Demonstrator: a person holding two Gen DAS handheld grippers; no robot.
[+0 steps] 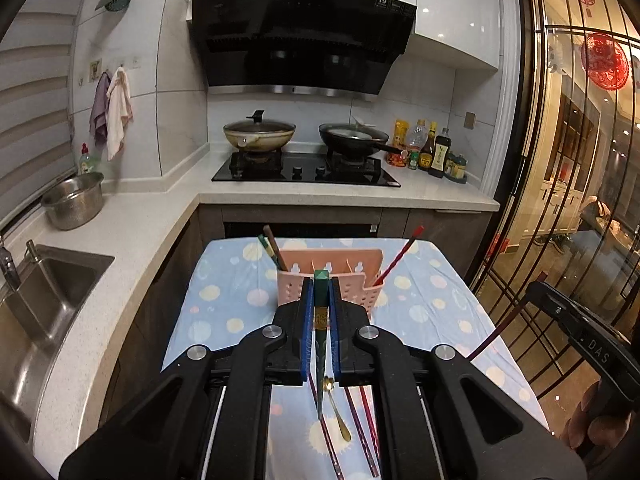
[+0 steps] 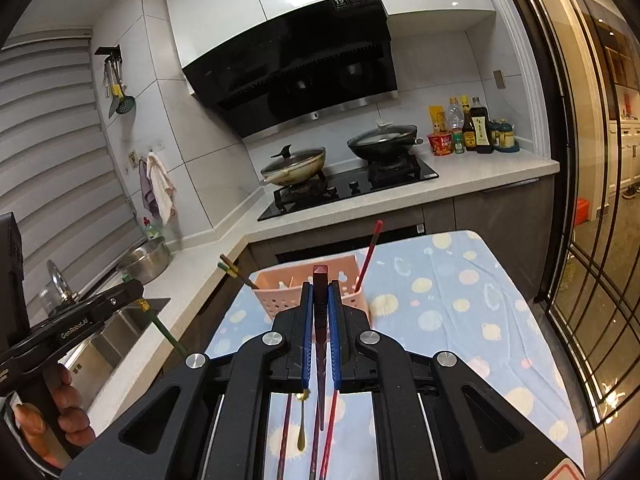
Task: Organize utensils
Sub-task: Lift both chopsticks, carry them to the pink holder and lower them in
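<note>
A pink perforated utensil basket [image 1: 352,286] [image 2: 288,292] stands on the blue dotted cloth [image 1: 232,292] [image 2: 460,300]. It holds two chopsticks [image 1: 272,247] at its left and a red chopstick [image 1: 400,254] [image 2: 370,252] at its right. My left gripper [image 1: 321,280] is shut on a green chopstick [image 1: 320,320], just in front of the basket. My right gripper [image 2: 320,276] is shut on a dark red chopstick [image 2: 320,312], also before the basket. Below the grippers a gold spoon [image 1: 338,412] [image 2: 301,420] and loose red chopsticks [image 1: 366,424] [image 2: 330,428] lie on the cloth.
A steel sink [image 1: 44,300] and steel bowl [image 1: 74,200] are on the counter at left. A hob with two lidded pans [image 1: 260,132] [image 1: 354,134] and sauce bottles [image 1: 436,152] are behind. A glass door [image 1: 580,160] is at right.
</note>
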